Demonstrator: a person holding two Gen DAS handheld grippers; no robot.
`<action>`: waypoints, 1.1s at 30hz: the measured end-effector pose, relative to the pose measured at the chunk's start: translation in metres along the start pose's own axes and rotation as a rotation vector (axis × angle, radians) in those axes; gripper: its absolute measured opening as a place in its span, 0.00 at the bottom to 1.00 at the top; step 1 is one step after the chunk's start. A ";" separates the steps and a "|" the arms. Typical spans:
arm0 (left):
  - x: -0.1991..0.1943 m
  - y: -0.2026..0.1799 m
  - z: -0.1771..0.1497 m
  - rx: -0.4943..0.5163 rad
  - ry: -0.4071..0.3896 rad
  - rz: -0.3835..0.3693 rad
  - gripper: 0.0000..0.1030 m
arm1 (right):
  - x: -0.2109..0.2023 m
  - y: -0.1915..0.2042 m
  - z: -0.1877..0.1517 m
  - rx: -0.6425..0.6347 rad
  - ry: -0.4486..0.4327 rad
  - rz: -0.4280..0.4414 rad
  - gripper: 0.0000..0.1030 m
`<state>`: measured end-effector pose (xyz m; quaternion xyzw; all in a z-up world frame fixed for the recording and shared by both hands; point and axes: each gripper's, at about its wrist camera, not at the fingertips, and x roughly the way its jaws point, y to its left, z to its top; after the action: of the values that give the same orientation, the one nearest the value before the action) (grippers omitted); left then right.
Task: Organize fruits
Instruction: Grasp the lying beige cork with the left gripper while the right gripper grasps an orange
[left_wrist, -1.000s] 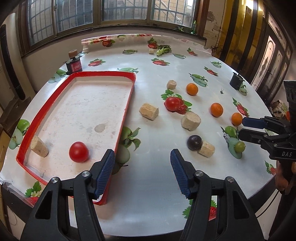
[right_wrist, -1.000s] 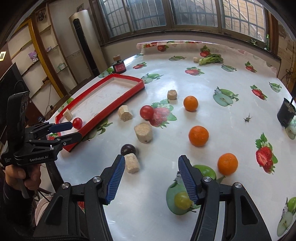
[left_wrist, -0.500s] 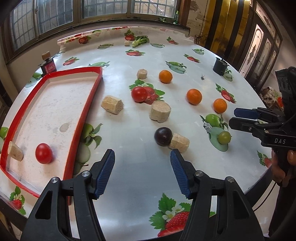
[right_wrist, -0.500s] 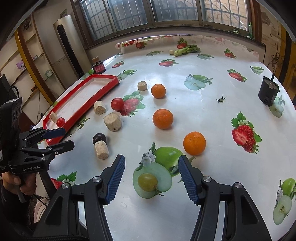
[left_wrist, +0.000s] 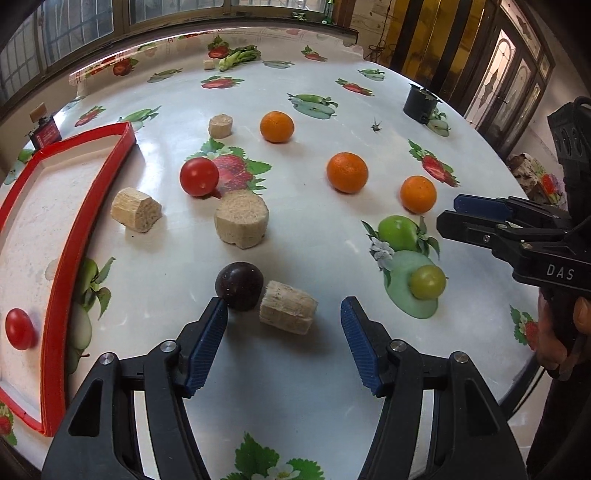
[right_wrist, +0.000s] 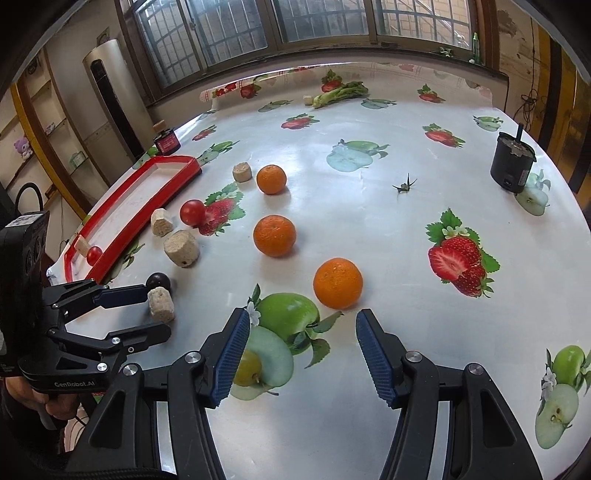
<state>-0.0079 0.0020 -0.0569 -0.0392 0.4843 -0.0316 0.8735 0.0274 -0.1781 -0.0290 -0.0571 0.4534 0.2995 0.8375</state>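
Note:
My left gripper (left_wrist: 284, 314) is open and hangs low over the table. A dark plum (left_wrist: 240, 284) lies just beyond its left fingertip, and a beige cork chunk (left_wrist: 288, 312) lies between the tips. A red tomato (left_wrist: 199, 176) and three oranges (left_wrist: 347, 172) lie farther off. The red tray (left_wrist: 125, 147) at the left holds another tomato (left_wrist: 20, 328). My right gripper (right_wrist: 303, 325) is open above a printed apple, with an orange (right_wrist: 338, 282) just ahead. A small green fruit (right_wrist: 247, 369) is half hidden behind its left finger.
Several cork chunks (left_wrist: 242, 219) are scattered between the tray and the oranges. A black cup (right_wrist: 513, 166) stands at the far right and a small red jar (right_wrist: 166, 142) behind the tray. A leafy vegetable (right_wrist: 340, 92) lies at the far edge. The cloth's fruit prints are flat.
My left gripper has moved right and down, away from the tray, up to the plum and cork chunk. My right gripper has moved forward over the printed apple toward the nearest orange. Both stayed open.

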 end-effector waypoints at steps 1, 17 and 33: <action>0.001 0.002 0.001 -0.004 -0.002 0.008 0.60 | 0.001 -0.002 0.001 0.003 0.002 0.000 0.60; -0.008 0.031 -0.006 -0.021 -0.042 0.013 0.24 | 0.034 -0.011 0.012 -0.009 0.054 -0.022 0.33; -0.048 0.055 -0.014 -0.066 -0.120 0.029 0.24 | 0.008 0.031 0.019 -0.098 -0.011 0.001 0.32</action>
<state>-0.0442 0.0607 -0.0294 -0.0628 0.4323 -0.0008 0.8995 0.0275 -0.1421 -0.0191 -0.0963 0.4335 0.3220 0.8361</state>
